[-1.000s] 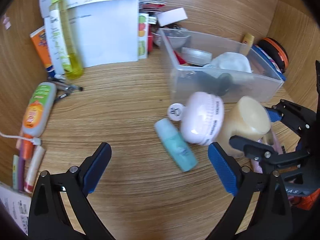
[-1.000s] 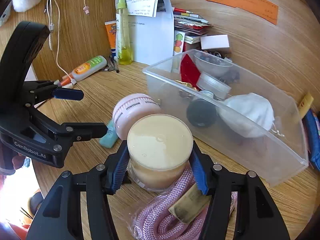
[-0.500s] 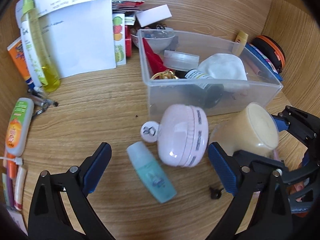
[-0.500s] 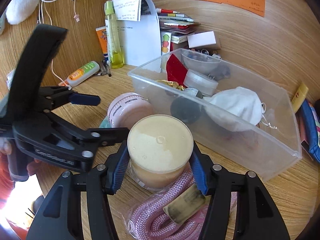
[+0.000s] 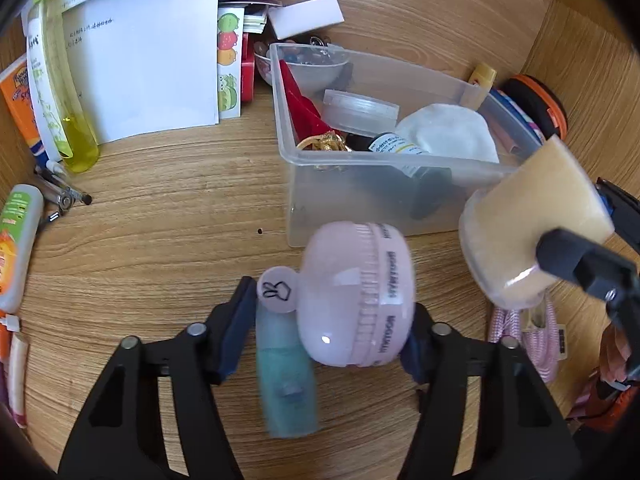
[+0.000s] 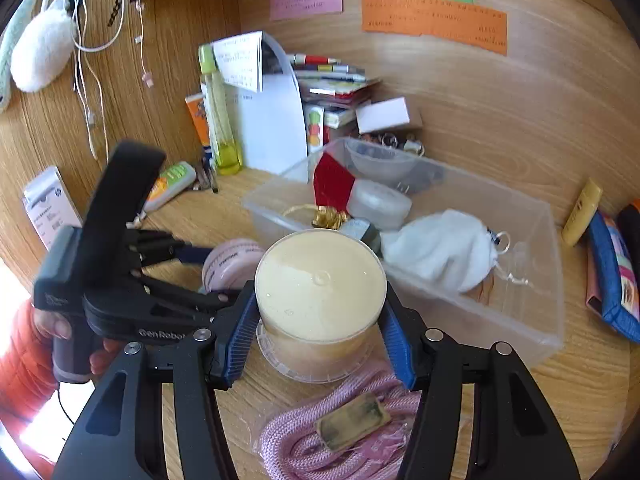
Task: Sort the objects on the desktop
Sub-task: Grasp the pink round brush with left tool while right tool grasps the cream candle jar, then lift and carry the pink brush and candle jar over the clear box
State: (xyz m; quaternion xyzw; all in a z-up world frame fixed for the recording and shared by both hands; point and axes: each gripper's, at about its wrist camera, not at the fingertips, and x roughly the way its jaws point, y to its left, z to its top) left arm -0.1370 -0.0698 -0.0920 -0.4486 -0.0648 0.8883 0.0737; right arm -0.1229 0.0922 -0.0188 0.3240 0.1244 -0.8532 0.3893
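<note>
The right gripper point(image 6: 320, 328) clamps one cream-coloured candle jar point(image 6: 320, 292), held just above one bagged pink rope point(image 6: 340, 432) near the front edge of the wooden desk point(image 5: 160, 220), beside the near wall of one clear plastic bin point(image 5: 360, 196). The left gripper point(image 5: 324, 328) is closing around one pink round case point(image 5: 356, 292) and one teal bottle point(image 5: 286, 380) beside it, but whether the pads press yet I cannot tell; at the desk's back edge stands one yellow-green spray bottle point(image 5: 68, 120)
</note>
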